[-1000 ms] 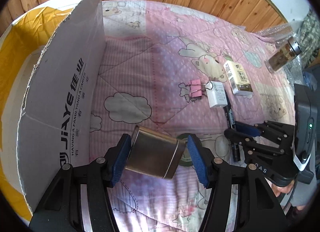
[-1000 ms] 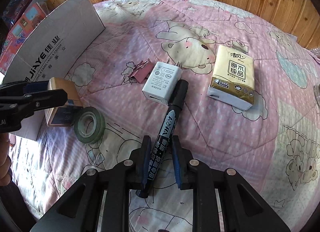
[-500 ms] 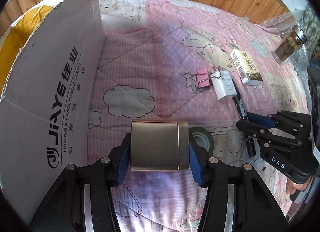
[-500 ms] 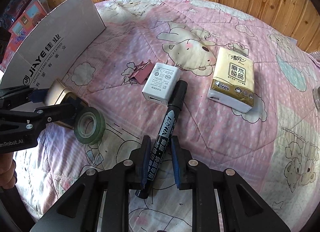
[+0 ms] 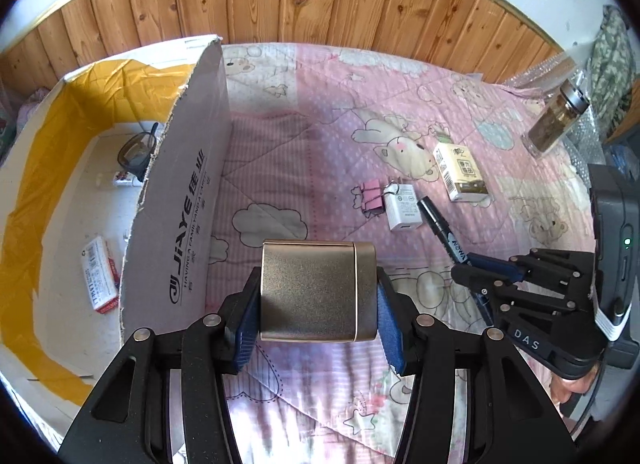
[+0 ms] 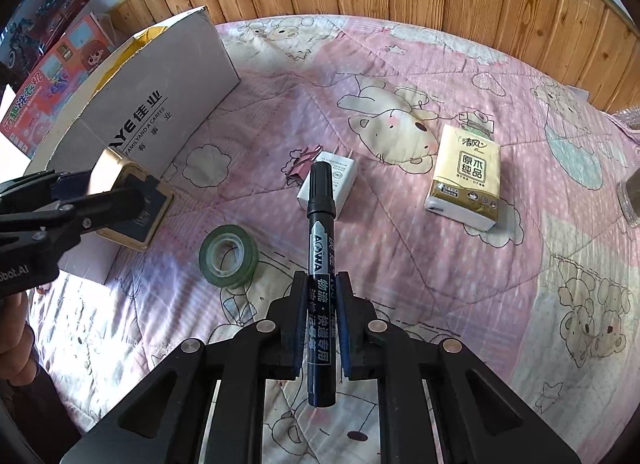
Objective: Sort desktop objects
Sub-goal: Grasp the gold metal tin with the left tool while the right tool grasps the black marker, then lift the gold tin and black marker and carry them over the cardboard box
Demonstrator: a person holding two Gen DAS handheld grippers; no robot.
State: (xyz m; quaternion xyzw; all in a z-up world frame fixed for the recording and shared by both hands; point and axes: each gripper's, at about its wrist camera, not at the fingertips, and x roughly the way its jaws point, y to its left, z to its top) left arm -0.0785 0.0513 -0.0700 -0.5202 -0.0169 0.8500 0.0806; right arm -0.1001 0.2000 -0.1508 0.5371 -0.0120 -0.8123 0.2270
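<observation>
The left gripper (image 5: 318, 300) clamps a gold metal tin (image 5: 318, 291) between its blue pads, holding it clear of the pink cartoon-print quilt (image 5: 312, 135), just beside the wall of an open cardboard box (image 5: 188, 199) lined with yellow tape. Inside the box lie a pair of dark-framed glasses (image 5: 136, 151), a small white item near them, too small to tell, and a red-and-white packet (image 5: 98, 274) on the box floor. The right gripper (image 6: 319, 328) is clenched on a black AOWA marker (image 6: 320, 264), whose capped end points away from the fingers and hangs above the quilt. Beneath and beyond the marker's tip sit a white charger plug (image 6: 330, 181) and, touching it, a pink binder clip (image 6: 304, 161). A roll of green tape (image 6: 229, 256) lies flat on the quilt between the two grippers. A yellow tissue pack (image 6: 466, 175) lies to the right of the charger, well apart from it. A glass jar (image 5: 556, 121) with a metal lid stands at the quilt's far right edge.
</observation>
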